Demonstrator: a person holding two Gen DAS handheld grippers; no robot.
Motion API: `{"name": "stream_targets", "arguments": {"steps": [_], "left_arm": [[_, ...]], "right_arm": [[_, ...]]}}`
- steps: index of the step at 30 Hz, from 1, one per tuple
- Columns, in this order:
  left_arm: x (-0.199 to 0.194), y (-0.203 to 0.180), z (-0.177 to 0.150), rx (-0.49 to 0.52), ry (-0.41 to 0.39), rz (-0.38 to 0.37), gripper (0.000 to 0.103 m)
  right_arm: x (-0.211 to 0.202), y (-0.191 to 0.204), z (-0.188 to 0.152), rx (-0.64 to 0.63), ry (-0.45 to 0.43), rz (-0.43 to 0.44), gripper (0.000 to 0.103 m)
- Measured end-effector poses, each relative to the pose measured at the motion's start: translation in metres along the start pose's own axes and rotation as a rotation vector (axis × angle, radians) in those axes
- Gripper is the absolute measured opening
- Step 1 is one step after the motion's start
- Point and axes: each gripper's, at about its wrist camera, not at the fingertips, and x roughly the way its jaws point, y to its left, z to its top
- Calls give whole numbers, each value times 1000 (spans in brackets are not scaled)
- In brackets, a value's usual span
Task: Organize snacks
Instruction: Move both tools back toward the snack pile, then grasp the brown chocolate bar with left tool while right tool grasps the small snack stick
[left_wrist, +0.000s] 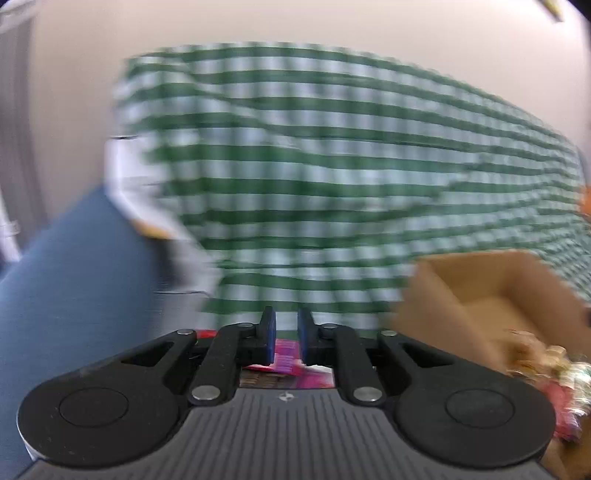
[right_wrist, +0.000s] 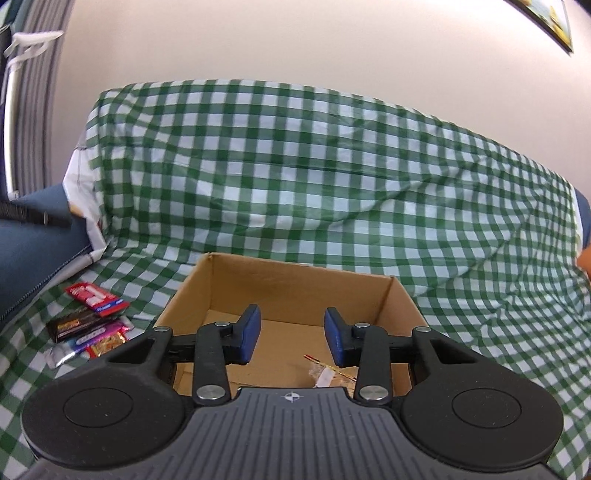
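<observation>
Now, over at the cardboard box (right_wrist: 295, 291), the right tongs (right_wrist: 292, 336) hung partly spread just above its open top, nothing between the blue pads (right_wrist: 248, 334). Down on the box floor lay one clear snack wrapper with a red and gold strip (right_wrist: 325, 373), and that was all the box held in this view. Off to the left of the box, on the green checked cloth (right_wrist: 332, 166), a small cluster of snacks waited close together: a red packet (right_wrist: 96, 298) at the top, a dark brown bar (right_wrist: 74, 324) below it, a pink and silver bar (right_wrist: 88, 341) and a gold wrapped sweet (right_wrist: 107, 344) at the bottom. A blue cushion (right_wrist: 33, 251) sat at the far left edge.

Meanwhile the left wrist view was badly smeared. The left tongs (left_wrist: 286, 339) stood nearly pressed together, and a pink packet (left_wrist: 286, 360) showed in the narrow gap and beneath them; whether the pads actually pinched it, I could not tell. The box (left_wrist: 487, 291) sat to their right, with a shiny blur of wrappers (left_wrist: 546, 365) at its near corner.
</observation>
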Motion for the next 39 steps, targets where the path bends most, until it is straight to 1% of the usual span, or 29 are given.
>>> {"name": "stream_targets", "arguments": {"steps": [2, 4, 6, 8, 11, 13, 15, 19, 22, 25, 27, 28, 31, 33, 34, 35, 36, 37, 38, 39], "left_arm": [[5, 22, 4, -109, 15, -9, 12], [15, 38, 5, -190, 64, 10, 12], [28, 46, 3, -231, 136, 46, 12], [41, 51, 0, -250, 209, 72, 13], [48, 66, -9, -314, 269, 87, 12], [52, 76, -10, -370, 290, 87, 12], [53, 83, -16, -411, 306, 90, 12], [59, 94, -23, -486, 348, 74, 13], [59, 97, -28, -506, 364, 66, 14], [64, 96, -29, -511, 373, 48, 14], [65, 94, -28, -502, 376, 36, 15], [67, 92, -28, -489, 377, 37, 15], [72, 89, -28, -443, 385, 59, 16], [76, 90, -30, -452, 396, 45, 16], [79, 90, -30, -453, 398, 38, 23], [81, 88, -30, -443, 400, 36, 37], [85, 85, -30, -426, 403, 39, 46], [89, 82, -30, -407, 406, 43, 62], [94, 79, -31, -386, 414, 48, 72], [99, 75, -32, -360, 425, 55, 74]], "right_arm": [[1, 4, 1, -16, -2, 15, 40], [3, 8, 2, -28, -7, 39, 40], [5, 14, 2, -40, -9, 72, 40], [4, 24, 2, -62, -19, 108, 40], [-1, 40, 5, -96, -42, 175, 40], [-1, 53, 11, -95, -24, 215, 40], [1, 71, 20, -66, 10, 261, 40], [24, 130, 32, -25, 110, 345, 40], [52, 177, 24, 0, 176, 346, 40], [84, 210, 12, 21, 242, 294, 41], [113, 218, 3, 57, 305, 246, 42], [125, 219, 0, 79, 332, 230, 45], [159, 223, -11, 108, 399, 194, 46], [176, 225, -18, 123, 441, 183, 48], [184, 226, -22, 138, 472, 179, 48], [186, 225, -26, 156, 488, 173, 49], [188, 224, -27, 178, 489, 172, 49], [187, 223, -28, 179, 487, 174, 49], [186, 224, -28, 166, 481, 180, 45], [184, 224, -28, 159, 476, 193, 38]]}}
